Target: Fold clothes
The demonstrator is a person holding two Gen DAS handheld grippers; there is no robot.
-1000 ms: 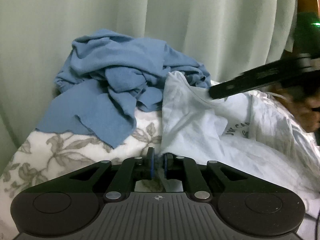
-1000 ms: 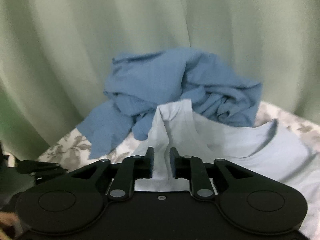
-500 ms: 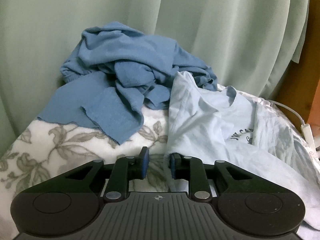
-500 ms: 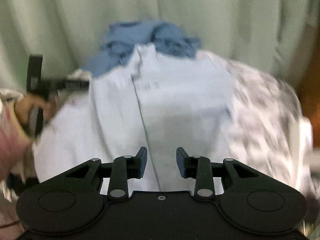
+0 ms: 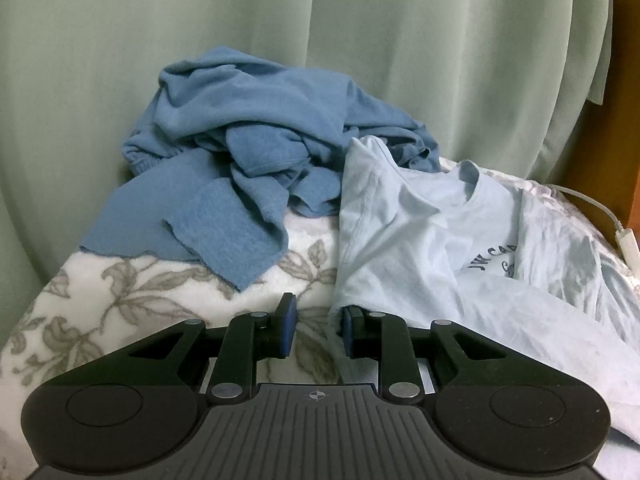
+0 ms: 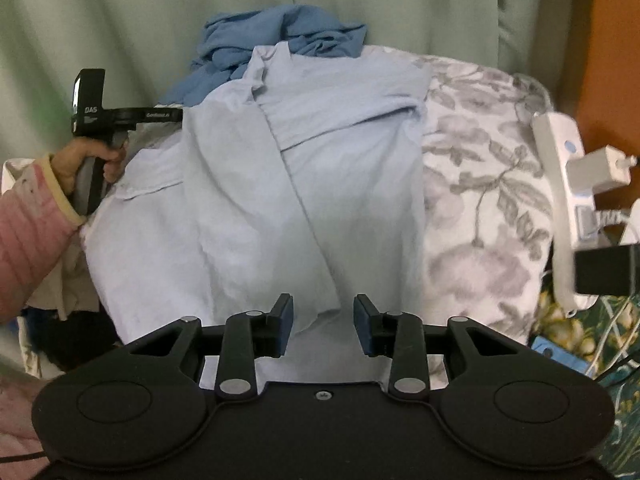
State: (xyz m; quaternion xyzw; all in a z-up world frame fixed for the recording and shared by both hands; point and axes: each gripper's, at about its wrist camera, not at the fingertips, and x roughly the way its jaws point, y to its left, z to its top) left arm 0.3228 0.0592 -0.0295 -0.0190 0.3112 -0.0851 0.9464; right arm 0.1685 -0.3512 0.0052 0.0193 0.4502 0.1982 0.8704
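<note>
Two garments: pale T-shirt [image 6: 304, 184], blue heap [image 5: 256, 160].

Home bedroom, floral blanket [image 5: 120, 292] on a bed, pale green curtain [image 5: 400, 60], heaped clothes [image 5: 248, 168]

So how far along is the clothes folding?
Barely begun. The pale blue T-shirt lies on the flowered blanket with one side folded over its middle. Nothing is held: the left gripper and right gripper both show open fingers. The T-shirt needs more folds, and the darker blue garment behind it is a crumpled heap.
</note>
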